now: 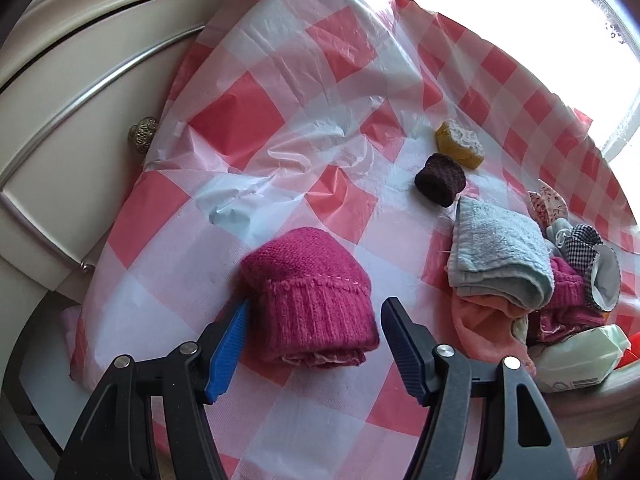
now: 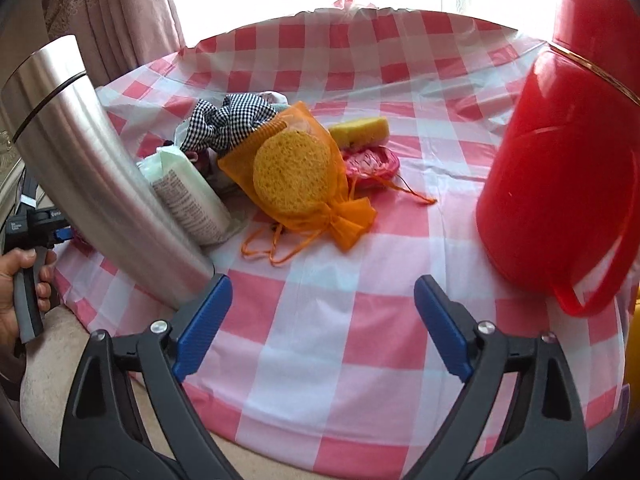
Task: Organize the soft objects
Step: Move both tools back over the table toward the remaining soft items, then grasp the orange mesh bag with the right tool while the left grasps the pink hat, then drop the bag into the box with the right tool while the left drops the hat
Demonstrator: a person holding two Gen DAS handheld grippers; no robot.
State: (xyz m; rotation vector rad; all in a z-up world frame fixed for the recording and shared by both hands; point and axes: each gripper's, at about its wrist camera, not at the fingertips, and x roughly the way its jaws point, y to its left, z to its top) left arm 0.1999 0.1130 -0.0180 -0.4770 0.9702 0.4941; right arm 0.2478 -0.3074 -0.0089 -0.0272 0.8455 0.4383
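A folded magenta knit piece (image 1: 308, 300) lies on the red-and-white checked tablecloth (image 1: 280, 112), between the jaws of my left gripper (image 1: 316, 340). The left pad is at its edge and the right pad stands apart, so the gripper is open. Beyond it sit a dark brown knit roll (image 1: 440, 184) and a yellow sponge (image 1: 460, 144). To the right, a light blue towel (image 1: 500, 256) tops a pile of cloths. My right gripper (image 2: 324, 320) stands open over bare cloth near the table's front edge. An orange mesh bag holding a round sponge (image 2: 296, 176) lies ahead of it.
A steel flask (image 2: 100, 176) leans just beside the right gripper's left finger. A red jug (image 2: 560, 184) stands at the right. A wipes pack (image 2: 188, 196), checked fabric (image 2: 228, 124) and a pink item (image 2: 372, 164) crowd the middle. A cream cabinet with a brass knob (image 1: 142, 134) borders the table.
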